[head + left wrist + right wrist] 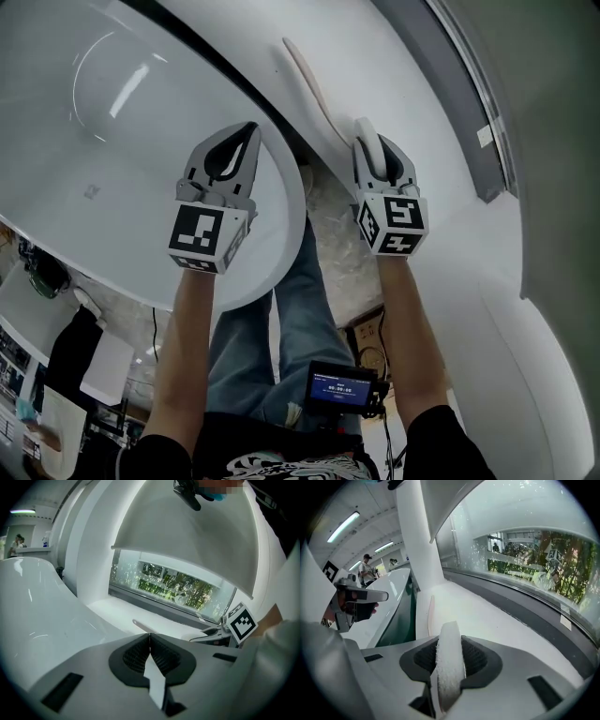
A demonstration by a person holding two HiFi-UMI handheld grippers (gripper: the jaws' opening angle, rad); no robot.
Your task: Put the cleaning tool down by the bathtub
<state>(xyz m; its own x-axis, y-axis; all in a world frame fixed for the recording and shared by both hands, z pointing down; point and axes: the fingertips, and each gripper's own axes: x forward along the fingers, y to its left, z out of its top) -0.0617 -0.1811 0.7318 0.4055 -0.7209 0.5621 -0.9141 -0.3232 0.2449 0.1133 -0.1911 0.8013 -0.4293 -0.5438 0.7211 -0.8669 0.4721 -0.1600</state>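
- Right gripper view: white fuzzy cleaning tool standing upright in the right gripper, jaws partly apart and pressing on both its sides.
- Hovering at the white ledge beside the bathtub.
- Pale slim stick lying on that ledge just ahead.
- Left gripper hanging over the tub rim, jaws pressed together, gripping nothing.
- Small screen glowing at the waist, its writing too small for reading.

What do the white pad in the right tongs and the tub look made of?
The pad looks like fuzzy white fibre or foam, matte; its edge is nubbly. The bathtub is hard glossy white, perhaps acrylic or enamel; a light streak reflects off it.
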